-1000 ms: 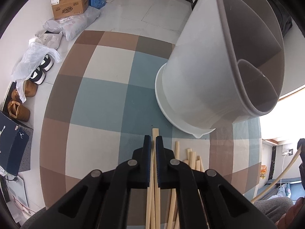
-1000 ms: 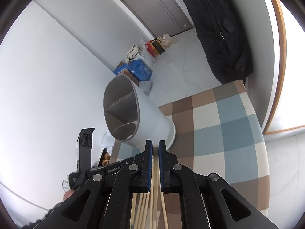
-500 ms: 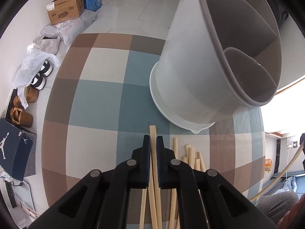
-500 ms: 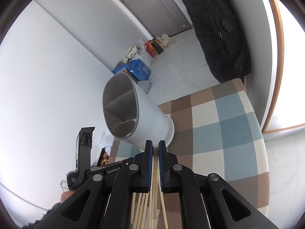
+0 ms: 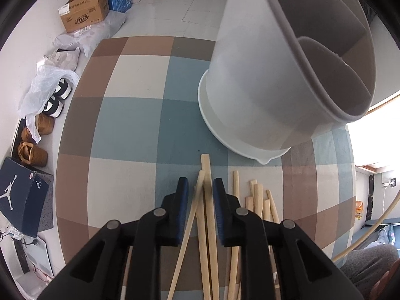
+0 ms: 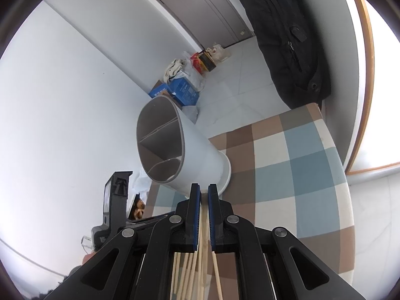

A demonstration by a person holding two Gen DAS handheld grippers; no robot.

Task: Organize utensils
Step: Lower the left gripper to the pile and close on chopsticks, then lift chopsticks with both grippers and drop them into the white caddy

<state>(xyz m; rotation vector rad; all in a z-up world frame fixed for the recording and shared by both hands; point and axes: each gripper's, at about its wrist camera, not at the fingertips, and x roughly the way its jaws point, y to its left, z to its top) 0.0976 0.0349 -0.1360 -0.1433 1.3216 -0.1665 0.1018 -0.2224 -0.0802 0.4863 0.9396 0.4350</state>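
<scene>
On the round bench [image 5: 130, 115] covered by a checked cloth of blue, brown and cream squares, a loose bunch of pale wooden chopsticks [image 5: 258, 200] is lying flat, their ends pointing toward a tall pale grey plastic utensil holder [image 5: 255, 80] that is standing in a white saucer-like drip tray [image 5: 225, 137] with a small spout. Inside, the holder is showing dividing walls that are splitting it into compartments.

Over the left part of the bunch, the left gripper [image 5: 200, 192] is hovering with its blue-padded black fingers [image 5: 182, 195] spread apart; two or three chopsticks [image 5: 206, 175] are running through the gap, one slanting away to the left, and the pads are not pressing on them. Whether those sticks are resting on the cloth or raised off it, I cannot tell.

From the right wrist view, the right gripper [image 6: 203, 195] is showing its fingers [image 6: 195, 200] drawn close together on a thin chopstick [image 6: 203, 225] that is passing between the pads, with more chopsticks fanning out beneath. Ahead of it the same holder [image 6: 195, 160] is appearing near the bench edge, and the left gripper's body [image 6: 115, 205] is visible at lower left.

Beyond the bench, cardboard boxes [image 5: 85, 15], plastic bags and shoes [image 5: 55, 97] are lying along the floor, and a dark jacket [image 6: 287, 37] is hanging by the wall
</scene>
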